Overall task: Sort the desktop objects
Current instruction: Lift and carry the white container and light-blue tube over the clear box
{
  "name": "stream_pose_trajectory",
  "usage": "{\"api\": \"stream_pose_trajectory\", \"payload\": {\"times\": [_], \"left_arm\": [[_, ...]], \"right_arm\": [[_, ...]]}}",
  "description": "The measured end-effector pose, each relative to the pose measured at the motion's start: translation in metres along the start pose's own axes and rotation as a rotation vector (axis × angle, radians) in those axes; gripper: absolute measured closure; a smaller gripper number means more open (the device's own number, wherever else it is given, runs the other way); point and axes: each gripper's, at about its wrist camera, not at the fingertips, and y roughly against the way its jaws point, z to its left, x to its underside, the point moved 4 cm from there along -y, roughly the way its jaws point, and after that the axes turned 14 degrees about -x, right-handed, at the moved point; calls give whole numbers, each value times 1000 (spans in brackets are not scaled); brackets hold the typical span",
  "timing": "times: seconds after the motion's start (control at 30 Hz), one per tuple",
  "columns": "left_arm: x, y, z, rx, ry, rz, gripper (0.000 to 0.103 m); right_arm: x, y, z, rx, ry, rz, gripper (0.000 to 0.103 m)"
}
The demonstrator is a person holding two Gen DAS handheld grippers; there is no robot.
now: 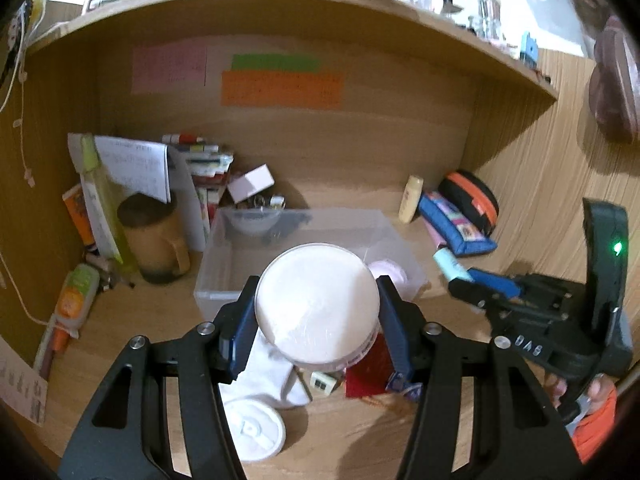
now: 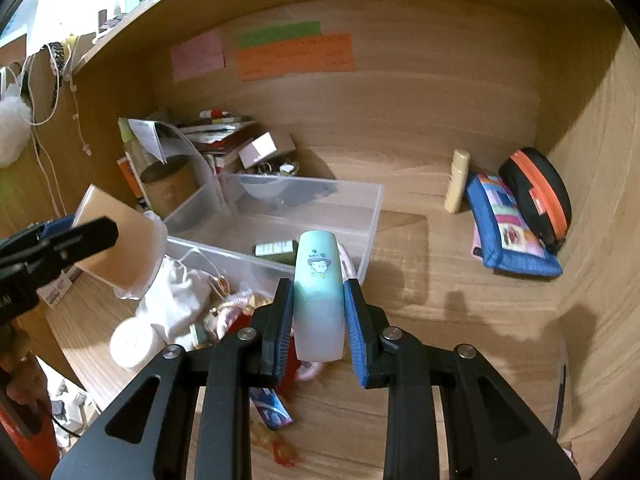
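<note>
White jar [image 1: 317, 304] in left tool [image 1: 318, 312]

Our left gripper [image 1: 318, 312] is raised, its two blue-padded fingers [image 1: 244, 332] closed against the sides of a round white jar [image 1: 316, 304] held between them. Our right gripper [image 2: 318, 320] reaches forward at a similar height, fingers [image 2: 356, 332] pressed on a pale teal tube [image 2: 319, 296] that stands upright between the pads. Each gripper shows at the edge of the other's view.
</note>
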Motion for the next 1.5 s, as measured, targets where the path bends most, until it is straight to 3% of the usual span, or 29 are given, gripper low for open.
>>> {"api": "stream_pose_trajectory", "payload": {"times": [0.7, 1.2, 1.5], "left_arm": [[-27, -46, 18, -32, 8, 26, 48], [-34, -105, 46, -61, 42, 89, 48], [-28, -135, 48, -60, 21, 124, 48]], "right_arm": [[-34, -35, 9, -30, 21, 5, 80], [-49, -104, 17, -71, 49, 85, 80], [-42, -138, 12, -96, 18, 136, 80]]}}
